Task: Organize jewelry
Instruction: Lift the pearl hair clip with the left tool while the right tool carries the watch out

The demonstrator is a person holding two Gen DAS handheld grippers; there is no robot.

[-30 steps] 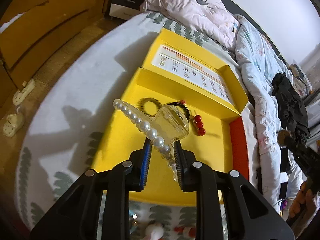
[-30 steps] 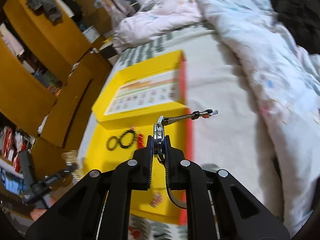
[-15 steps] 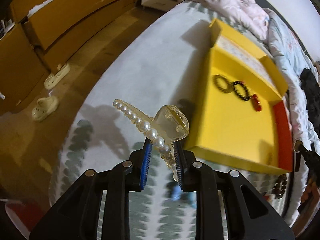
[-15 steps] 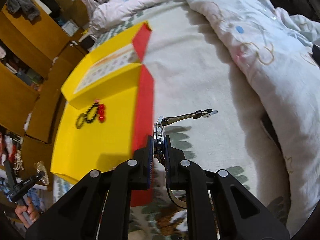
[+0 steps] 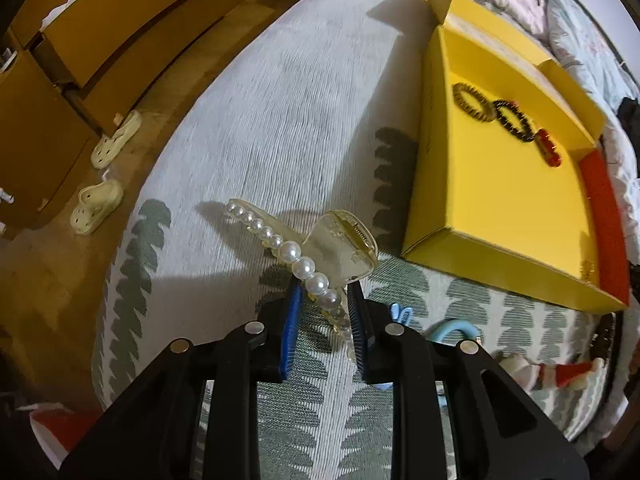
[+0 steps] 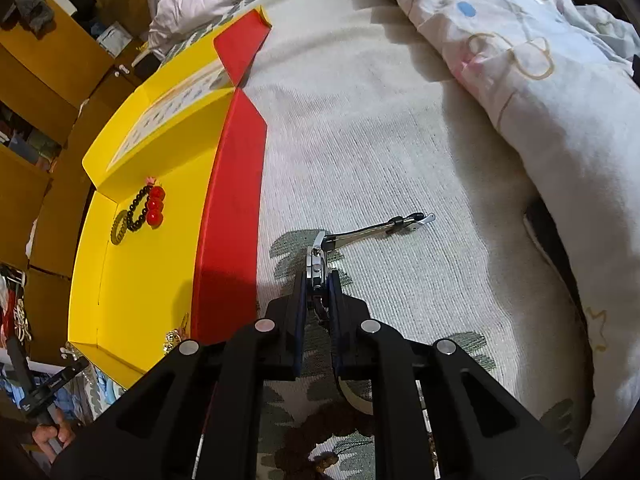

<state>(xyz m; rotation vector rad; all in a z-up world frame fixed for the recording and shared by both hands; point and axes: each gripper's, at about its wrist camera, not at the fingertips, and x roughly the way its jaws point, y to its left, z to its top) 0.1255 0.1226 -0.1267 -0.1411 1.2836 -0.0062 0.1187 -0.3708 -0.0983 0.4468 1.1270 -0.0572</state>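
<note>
My left gripper [image 5: 323, 295] is shut on a clear pearl-edged hair claw clip [image 5: 316, 246], held above the bedspread to the left of the open yellow box [image 5: 496, 216]. Two dark hair rings [image 5: 492, 114] and red beads [image 5: 549, 148] lie in the box. My right gripper [image 6: 318, 280] is shut on a silver wristwatch [image 6: 318, 258]; its black strap [image 6: 384, 226] sticks out to the right, over the bedspread to the right of the box's red side [image 6: 234, 204]. The hair rings and red beads [image 6: 154, 206] also show in the box there.
Small items lie on the bedspread near the box's front: a blue clip [image 5: 452, 328], a red-and-white piece [image 5: 560, 370], a brown bead string [image 6: 320, 432]. A rumpled quilt [image 6: 540, 60] lies to the right. Slippers [image 5: 96, 204] sit on the wooden floor beside the bed edge.
Both grippers have swung away from over the box: the left with the hair clip out to the box's left, the right with the watch out to its right.
</note>
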